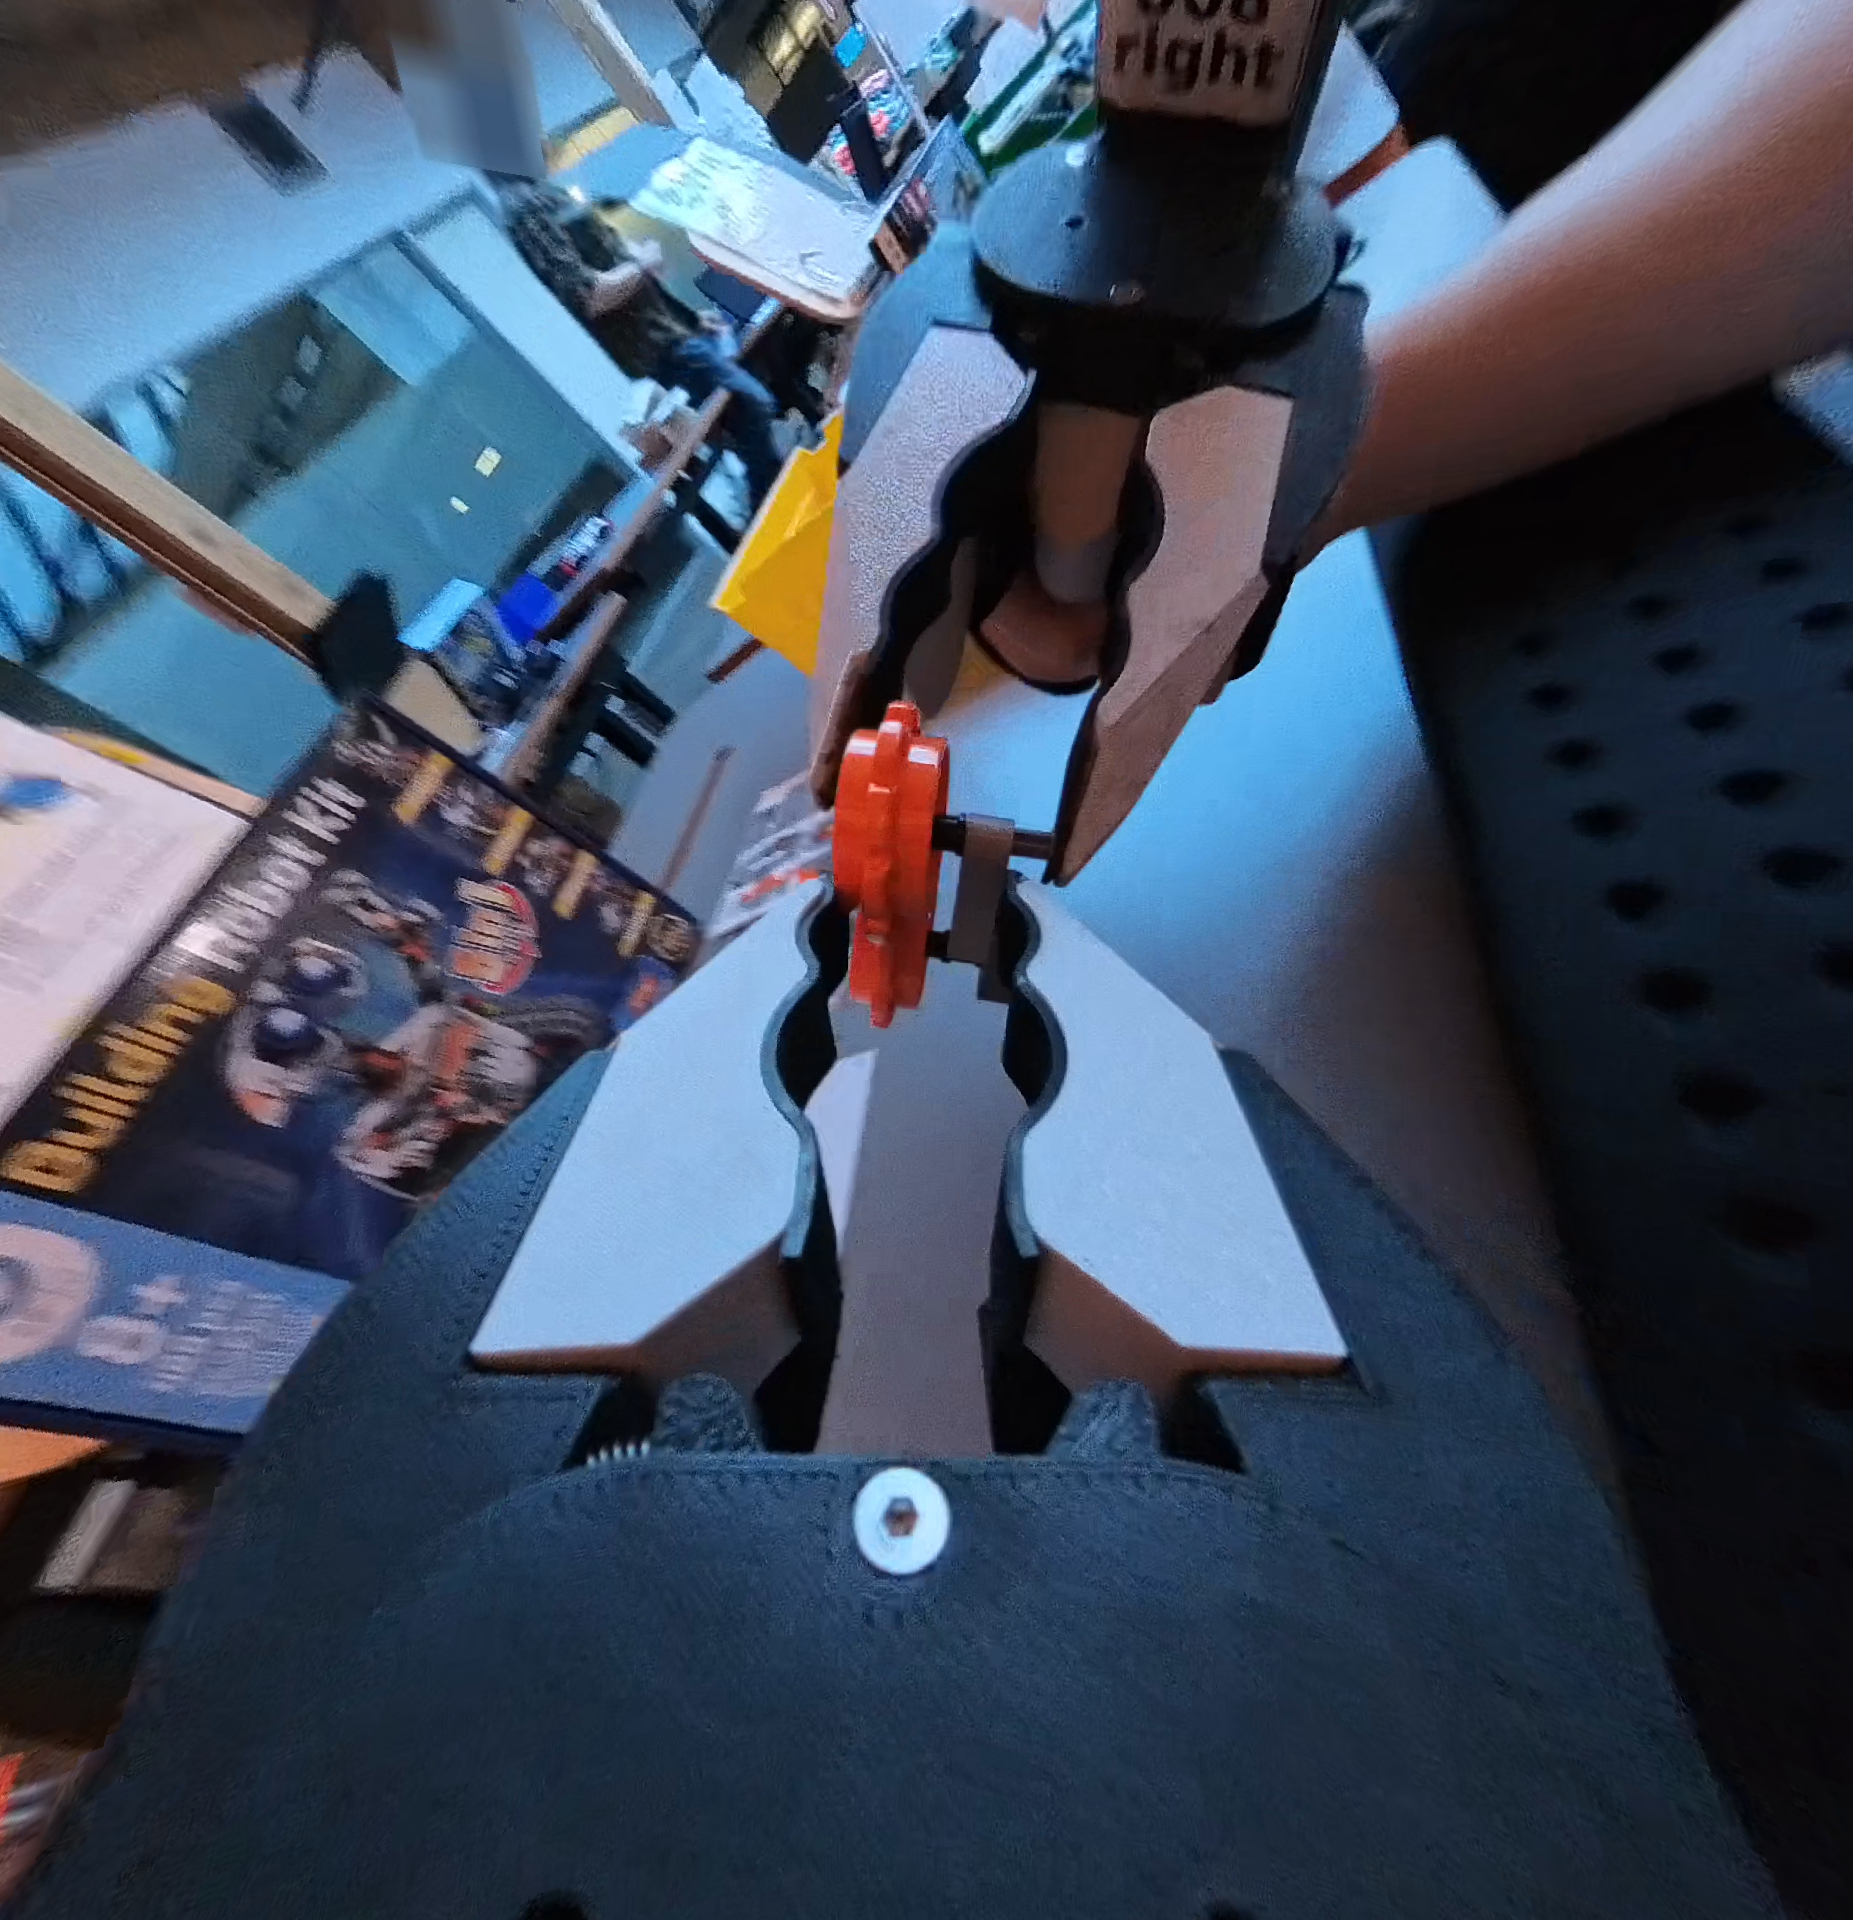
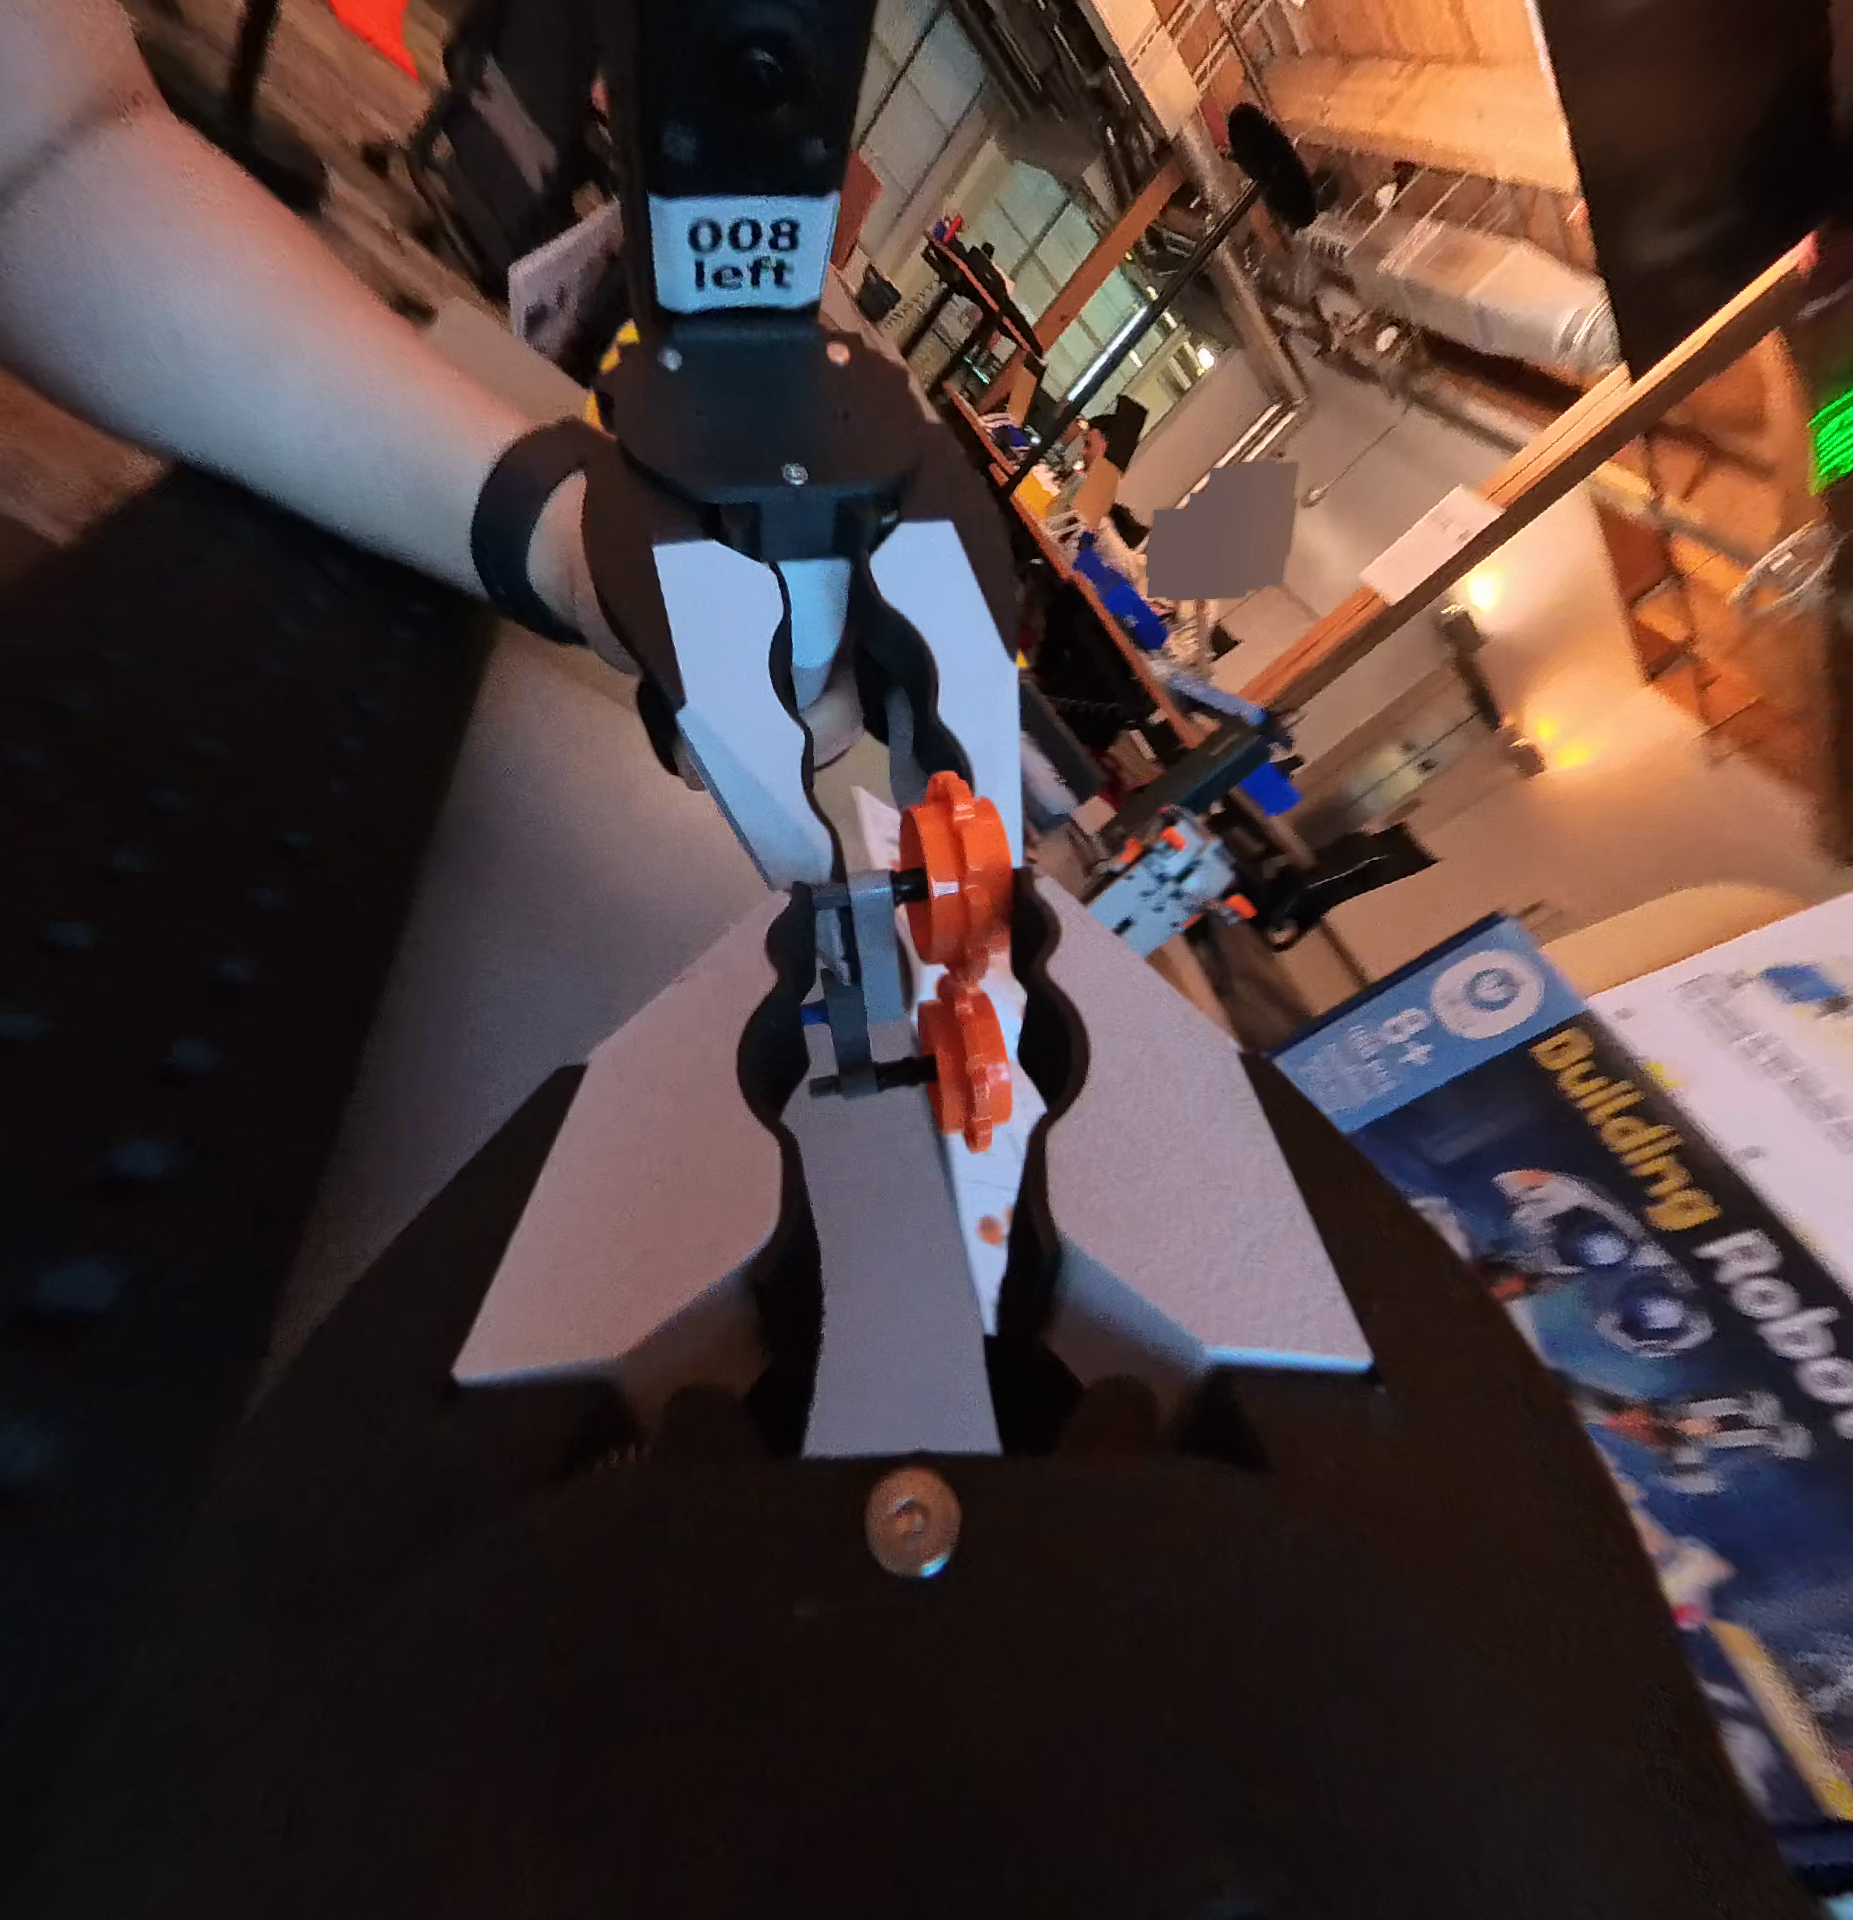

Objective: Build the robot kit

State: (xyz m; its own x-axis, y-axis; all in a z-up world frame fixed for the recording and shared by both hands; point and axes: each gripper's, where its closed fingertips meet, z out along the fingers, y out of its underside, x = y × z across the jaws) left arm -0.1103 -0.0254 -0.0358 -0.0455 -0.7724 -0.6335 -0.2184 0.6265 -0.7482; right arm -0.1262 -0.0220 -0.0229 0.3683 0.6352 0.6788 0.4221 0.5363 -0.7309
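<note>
A small assembly hangs in the air between both grippers: a grey beam (image 1: 979,904) with black axles and two orange gears (image 1: 891,862). My left gripper (image 1: 920,899) is shut on the assembly, its tips flanking the gear and beam. My right gripper (image 1: 943,831) comes in from above, one tip behind the gear, the other on an axle end. In the right wrist view my right gripper (image 2: 911,909) is shut on the beam (image 2: 865,966) and gears (image 2: 948,873), and the left gripper (image 2: 906,862) meets it from the far side.
A blue kit box (image 1: 330,987) (image 2: 1628,1299) and a white printed sheet (image 1: 60,862) (image 2: 1784,1039) lie on the grey table. A black perforated board (image 1: 1680,935) (image 2: 174,935) lies on the other side. A small part-built model (image 2: 1161,878) stands farther back. A person (image 1: 641,301) sits far off. The tips of both grippers are at nearly the same place.
</note>
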